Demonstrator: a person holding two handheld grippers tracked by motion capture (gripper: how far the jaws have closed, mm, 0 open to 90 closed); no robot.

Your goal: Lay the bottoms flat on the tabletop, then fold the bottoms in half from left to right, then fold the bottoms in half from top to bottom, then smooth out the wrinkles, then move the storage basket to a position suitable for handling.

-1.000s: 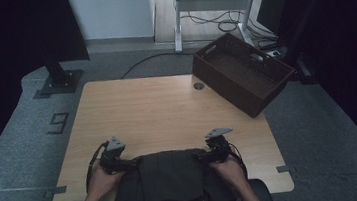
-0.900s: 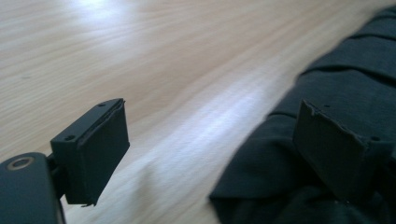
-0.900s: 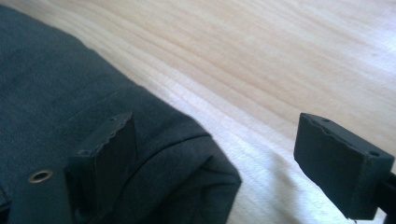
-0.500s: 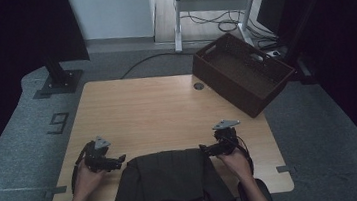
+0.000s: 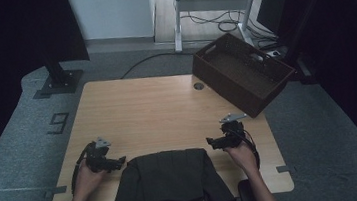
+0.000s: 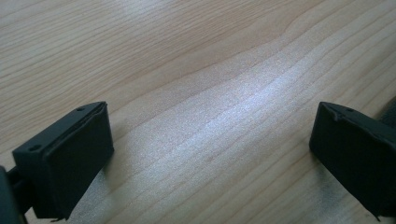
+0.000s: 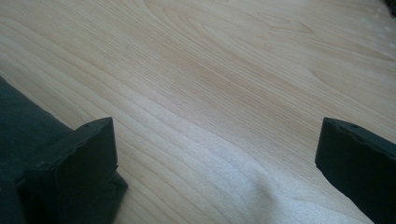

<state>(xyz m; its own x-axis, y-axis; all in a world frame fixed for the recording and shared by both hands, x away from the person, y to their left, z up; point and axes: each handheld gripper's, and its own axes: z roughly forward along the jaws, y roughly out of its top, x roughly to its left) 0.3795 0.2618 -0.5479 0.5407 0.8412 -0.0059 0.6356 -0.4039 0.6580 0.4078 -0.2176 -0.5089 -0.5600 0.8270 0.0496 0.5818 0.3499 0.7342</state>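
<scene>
The dark cloth (image 5: 167,179) lies folded at the near edge of the table (image 5: 142,109), between the left gripper (image 5: 120,161) and the right gripper (image 5: 210,142). Both have just spread their jaws wide, nothing between them, each just beside a cloth edge. If a jaw catches the edge, it would likely pull the fold apart or drag the cloth off the near edge.

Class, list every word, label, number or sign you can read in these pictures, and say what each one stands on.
"9": a dark marking on the grey floor, just left of the wooden table.
Nothing else is readable: the table, the brown basket and the dark folded cloth bear no lettering that can be made out.
</scene>
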